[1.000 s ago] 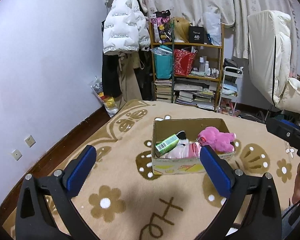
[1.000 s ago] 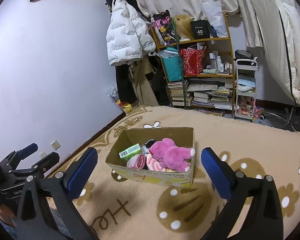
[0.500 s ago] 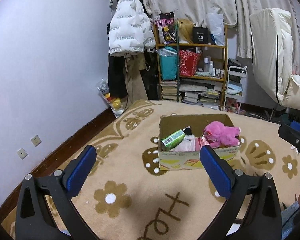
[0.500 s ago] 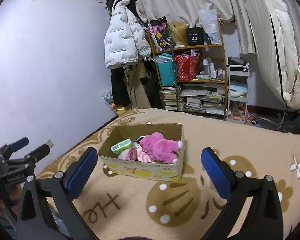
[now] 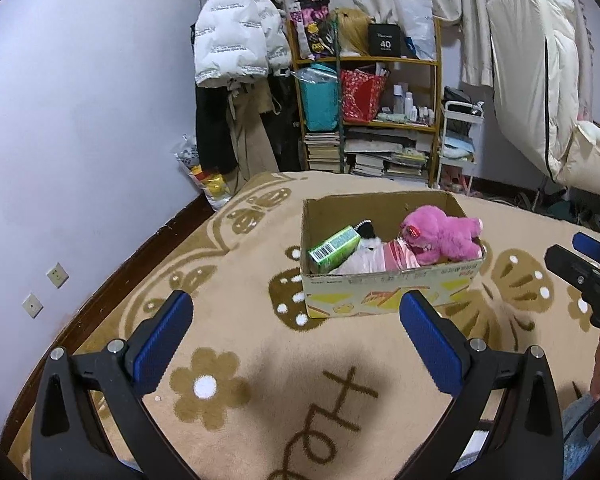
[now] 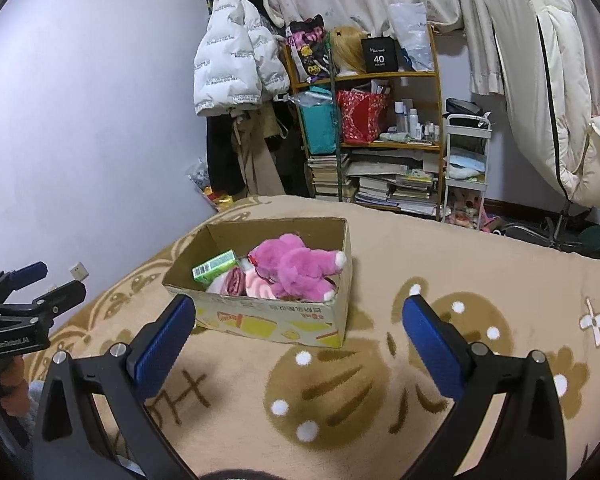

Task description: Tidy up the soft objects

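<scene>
Left wrist view: left gripper (image 5: 296, 322) low in the frame, fingers (image 5: 162, 342) spread wide, empty, hovering over the blanket (image 5: 228, 364). Box (image 5: 388, 294) at centre, just beyond the right finger, resting on the blanket. Inside: pink plush (image 5: 440, 234) at the right end, green carton (image 5: 334, 249) leaning at the left, pink cloth (image 5: 384, 258) and a black-and-white piece (image 5: 366, 236) between. Right gripper (image 5: 588, 276) at the right edge, well apart from the box.

Right wrist view: right gripper (image 6: 300, 330) also low, fingers (image 6: 432, 346) wide and empty. Box (image 6: 260, 320) at centre left, its near wall just beyond the left finger; plush (image 6: 296, 268) lying across the top of the pile, carton (image 6: 215, 266) to its left. Left gripper (image 6: 20, 304) at the left edge, open.

Step in hand, by judgement: reaching into the box for a soft thing, probably the plush, being topmost. Best done by coming down from above, clear of the cardboard walls, straddling the body rather than a limb, and closing gently enough to grip fur and stuffing. Worth steadying the box with the other gripper, since a light box may drag along on lifting. Carton looks rigid; better left alone.
</scene>
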`<state>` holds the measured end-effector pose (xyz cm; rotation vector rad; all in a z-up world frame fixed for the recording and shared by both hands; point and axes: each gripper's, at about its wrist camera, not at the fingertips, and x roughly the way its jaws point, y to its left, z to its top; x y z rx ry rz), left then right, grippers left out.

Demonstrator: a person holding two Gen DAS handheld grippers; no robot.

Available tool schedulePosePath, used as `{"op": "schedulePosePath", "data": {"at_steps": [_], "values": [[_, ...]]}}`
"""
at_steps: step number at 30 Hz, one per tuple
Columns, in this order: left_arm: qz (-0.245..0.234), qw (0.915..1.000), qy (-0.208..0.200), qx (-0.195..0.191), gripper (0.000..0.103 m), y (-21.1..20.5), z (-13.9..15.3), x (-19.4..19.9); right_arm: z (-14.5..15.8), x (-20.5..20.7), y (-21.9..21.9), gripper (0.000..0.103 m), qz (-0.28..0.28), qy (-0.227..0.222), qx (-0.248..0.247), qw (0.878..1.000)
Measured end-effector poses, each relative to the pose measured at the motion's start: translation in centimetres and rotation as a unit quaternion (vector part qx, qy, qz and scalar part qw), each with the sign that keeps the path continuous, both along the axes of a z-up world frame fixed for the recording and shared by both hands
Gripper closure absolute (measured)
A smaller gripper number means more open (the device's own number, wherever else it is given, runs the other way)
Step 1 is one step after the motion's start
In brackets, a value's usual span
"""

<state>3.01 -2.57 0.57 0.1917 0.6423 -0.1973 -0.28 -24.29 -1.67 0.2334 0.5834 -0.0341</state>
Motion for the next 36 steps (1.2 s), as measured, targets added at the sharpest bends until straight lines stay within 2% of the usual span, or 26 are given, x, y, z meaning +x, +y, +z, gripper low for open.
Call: {"op": "schedulePosePath", "data": {"at_steps": [6,36], "values": [[0.003,1.0000,0.001,-0.006,0.001,-0.19,-0.39,0.31,-0.55,0.23,-0.04,0.000,-0.003,0.006,0.002,1.000],[0.005,0.9999,-0.002,0.014,0.001,-0.32,-0.65,0.26,-0.57,-0.44,0.24,0.000,-0.018,-0.007,-0.011,1.000]]}}
